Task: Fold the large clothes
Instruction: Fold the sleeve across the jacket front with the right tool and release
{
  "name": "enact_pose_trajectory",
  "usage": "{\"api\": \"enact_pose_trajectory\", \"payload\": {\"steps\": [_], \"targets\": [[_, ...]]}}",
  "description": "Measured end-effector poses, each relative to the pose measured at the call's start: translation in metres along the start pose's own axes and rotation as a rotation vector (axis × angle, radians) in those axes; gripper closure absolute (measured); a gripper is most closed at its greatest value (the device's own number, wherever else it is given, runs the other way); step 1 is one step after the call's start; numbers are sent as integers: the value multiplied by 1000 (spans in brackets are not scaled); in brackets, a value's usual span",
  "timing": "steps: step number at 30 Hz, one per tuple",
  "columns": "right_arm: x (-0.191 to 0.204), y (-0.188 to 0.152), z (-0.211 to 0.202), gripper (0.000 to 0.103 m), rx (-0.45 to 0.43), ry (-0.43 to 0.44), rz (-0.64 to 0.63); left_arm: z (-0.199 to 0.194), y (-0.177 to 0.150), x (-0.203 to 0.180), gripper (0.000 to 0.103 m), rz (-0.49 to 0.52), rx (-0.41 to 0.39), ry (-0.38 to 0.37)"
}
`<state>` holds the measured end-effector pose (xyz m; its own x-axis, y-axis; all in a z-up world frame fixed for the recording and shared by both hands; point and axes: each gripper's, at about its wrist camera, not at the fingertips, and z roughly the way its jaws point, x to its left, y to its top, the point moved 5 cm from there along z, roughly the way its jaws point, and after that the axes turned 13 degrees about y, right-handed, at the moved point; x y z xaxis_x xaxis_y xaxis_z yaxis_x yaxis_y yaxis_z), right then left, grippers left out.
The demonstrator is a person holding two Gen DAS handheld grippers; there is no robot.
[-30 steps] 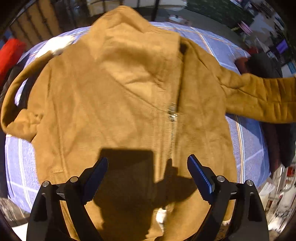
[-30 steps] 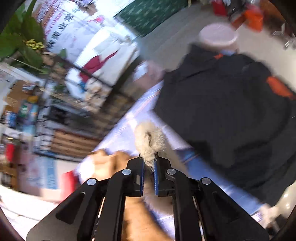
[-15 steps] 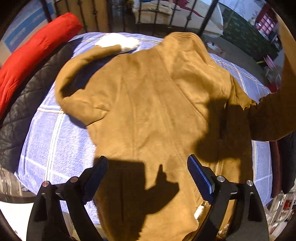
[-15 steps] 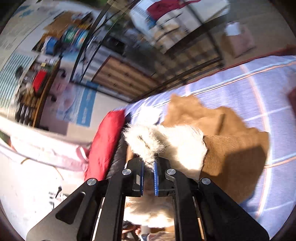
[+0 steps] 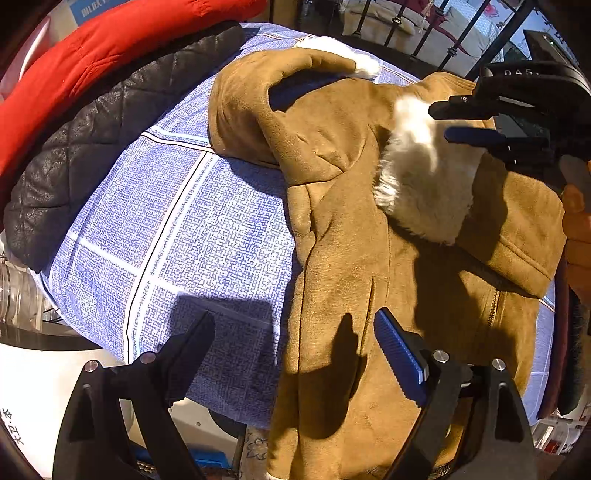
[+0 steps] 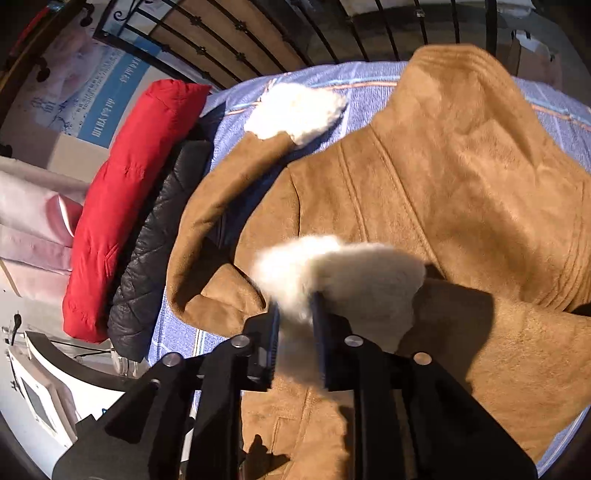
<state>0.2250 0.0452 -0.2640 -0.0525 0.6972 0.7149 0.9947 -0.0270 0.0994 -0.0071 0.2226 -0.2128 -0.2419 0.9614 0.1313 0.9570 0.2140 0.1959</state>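
Observation:
A tan suede jacket (image 5: 340, 236) with white fleece cuffs lies front up on a blue checked bedspread (image 5: 177, 229). It also shows in the right wrist view (image 6: 461, 192). My right gripper (image 6: 295, 325) holds the white fleece cuff (image 6: 343, 273) of one sleeve, folded across the jacket's chest; its jaws have parted a little around the fleece. It appears in the left wrist view (image 5: 443, 122) over that cuff (image 5: 424, 184). My left gripper (image 5: 295, 347) is open and empty above the jacket's lower left edge. The other sleeve's cuff (image 6: 295, 110) lies near the collar.
A black quilted jacket (image 5: 92, 147) and a red padded jacket (image 5: 74, 62) lie along the bed's left side. A black metal bed rail (image 6: 295, 29) runs behind the bed. A white device (image 6: 40, 387) stands beside the bed.
My right gripper has carried the sleeve cuff across and lowered it onto the jacket's chest, and its jaws have widened slightly. My left gripper has shifted left over the jacket's edge.

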Motion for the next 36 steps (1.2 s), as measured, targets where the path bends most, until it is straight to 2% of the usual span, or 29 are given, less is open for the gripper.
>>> {"api": "enact_pose_trajectory", "payload": {"steps": [1,3,7,8,9,12,16,21,25,27,30,36], "targets": [[-2,0,-2,47,0,8,31,2,1,0,17,2,2,-3],[4,0,-19,46,-36,64,29,2,6,-5,17,11,-3,-8],[13,-3,-69,45,-93,52,-108,-3,24,-30,17,65,-37,-36],[10,-5,-83,45,-116,19,-150,-5,29,-39,17,86,-49,-42],[1,-10,-99,45,-145,-50,-183,-7,34,-50,17,113,-64,-47],[-32,-24,-136,45,-208,-202,-226,-13,48,-84,17,198,-105,-58],[-79,-51,-166,45,-214,-331,-236,-14,66,-135,17,315,-157,-68],[-120,-64,-159,45,-146,-403,-228,3,88,-189,17,430,-187,-42],[-145,-48,-138,45,-111,-445,-194,25,102,-213,17,446,-142,-22],[-161,-40,-125,45,-73,-494,-172,44,108,-219,11,447,-93,17],[-184,-29,-107,44,-15,-525,-128,63,117,-223,5,420,-52,22],[-197,-17,-89,36,34,-552,-72,77,120,-230,5,436,-59,41]]}}
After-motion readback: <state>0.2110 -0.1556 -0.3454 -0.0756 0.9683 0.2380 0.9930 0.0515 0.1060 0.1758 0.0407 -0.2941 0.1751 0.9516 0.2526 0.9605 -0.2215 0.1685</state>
